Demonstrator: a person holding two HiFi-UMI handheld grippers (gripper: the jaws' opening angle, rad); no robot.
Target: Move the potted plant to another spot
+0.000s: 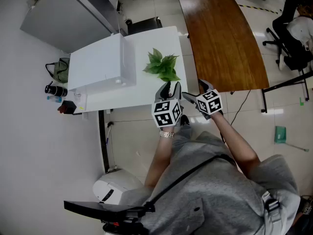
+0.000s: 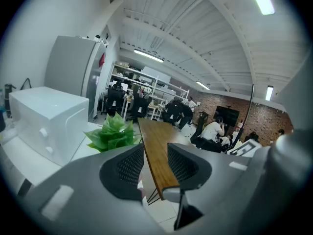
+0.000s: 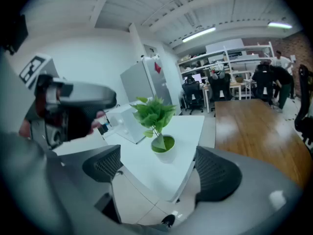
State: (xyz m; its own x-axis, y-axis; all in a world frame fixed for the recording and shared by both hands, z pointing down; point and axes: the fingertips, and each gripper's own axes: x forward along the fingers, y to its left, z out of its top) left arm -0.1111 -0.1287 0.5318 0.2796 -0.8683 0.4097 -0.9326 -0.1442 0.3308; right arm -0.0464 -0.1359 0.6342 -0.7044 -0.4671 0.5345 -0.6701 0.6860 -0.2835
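The potted plant (image 1: 161, 65), green leaves in a small white pot (image 3: 165, 150), stands near the right edge of the white table (image 1: 142, 94). Both grippers hover off the table's near right corner, short of the plant and not touching it. My left gripper (image 1: 171, 88) points at the plant (image 2: 113, 133), its jaws a narrow gap apart with nothing between them (image 2: 155, 164). My right gripper (image 1: 194, 92) is open wide and holds nothing; in its own view (image 3: 159, 173) the pot sits ahead, framed between the two fingers.
A white box-shaped appliance (image 1: 100, 62) fills the table's left half. A long wooden table (image 1: 225, 38) adjoins on the right. A grey cabinet (image 1: 63, 13) stands behind, bottles (image 1: 56, 89) at the left wall, a white bin (image 1: 115, 185) on the floor. People sit at far desks (image 2: 215, 131).
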